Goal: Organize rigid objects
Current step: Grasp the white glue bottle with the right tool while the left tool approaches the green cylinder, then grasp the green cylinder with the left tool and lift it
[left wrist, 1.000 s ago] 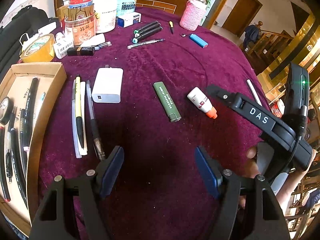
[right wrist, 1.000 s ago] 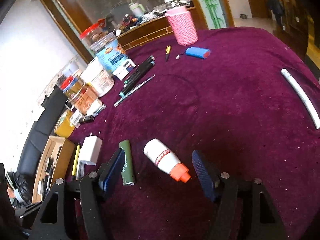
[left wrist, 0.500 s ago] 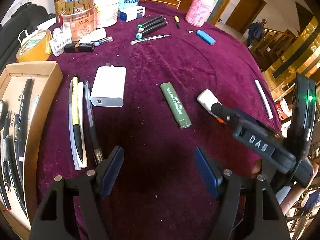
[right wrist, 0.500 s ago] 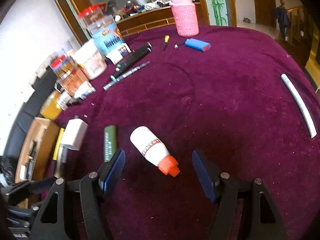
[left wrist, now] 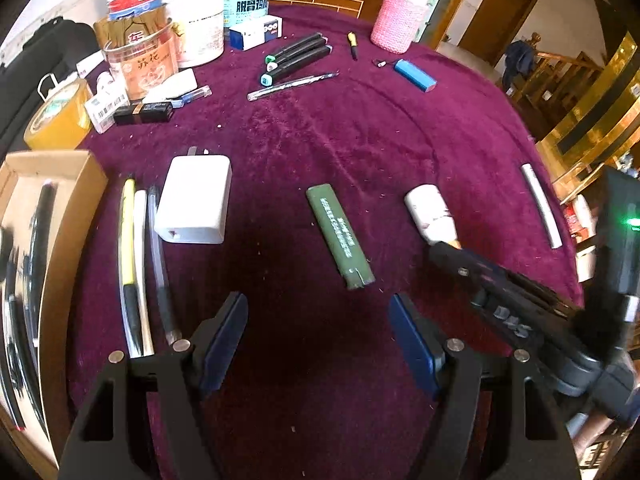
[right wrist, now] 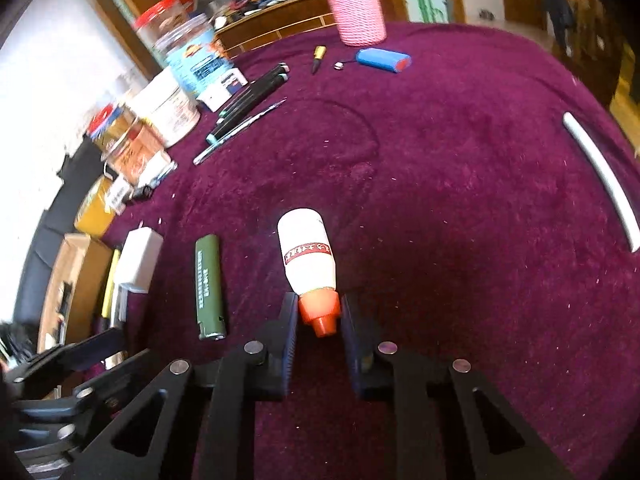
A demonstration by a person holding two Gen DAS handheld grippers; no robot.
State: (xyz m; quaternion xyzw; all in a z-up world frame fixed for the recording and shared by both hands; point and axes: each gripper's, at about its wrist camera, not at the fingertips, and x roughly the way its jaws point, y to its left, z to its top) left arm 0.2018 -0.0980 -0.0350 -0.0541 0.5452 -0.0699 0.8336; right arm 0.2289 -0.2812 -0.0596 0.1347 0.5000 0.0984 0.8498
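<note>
A small white bottle (right wrist: 306,252) with an orange cap lies on the purple cloth. My right gripper (right wrist: 319,304) is closing its jaws, and the pads press on both sides of the orange cap. In the left wrist view the same bottle (left wrist: 430,212) lies at the right, with the right gripper (left wrist: 444,246) reaching its cap end. My left gripper (left wrist: 318,308) hangs open over bare cloth with nothing between its fingers. A green lighter (left wrist: 340,236) lies just beyond it. A white charger (left wrist: 194,200) and a few pens (left wrist: 134,248) lie to the left.
A cardboard box (left wrist: 68,216) holding pens stands at the left edge. Jars (left wrist: 140,60), a tape roll (left wrist: 60,116), black markers (left wrist: 298,56), a pink cup (left wrist: 396,20) and a blue lighter (left wrist: 414,75) crowd the far side. A white tube (left wrist: 540,204) lies near the right table edge.
The right gripper's jaws, wide apart before, have come together around the bottle's orange cap. The left gripper has drifted forward and slightly down; its jaws stay equally wide.
</note>
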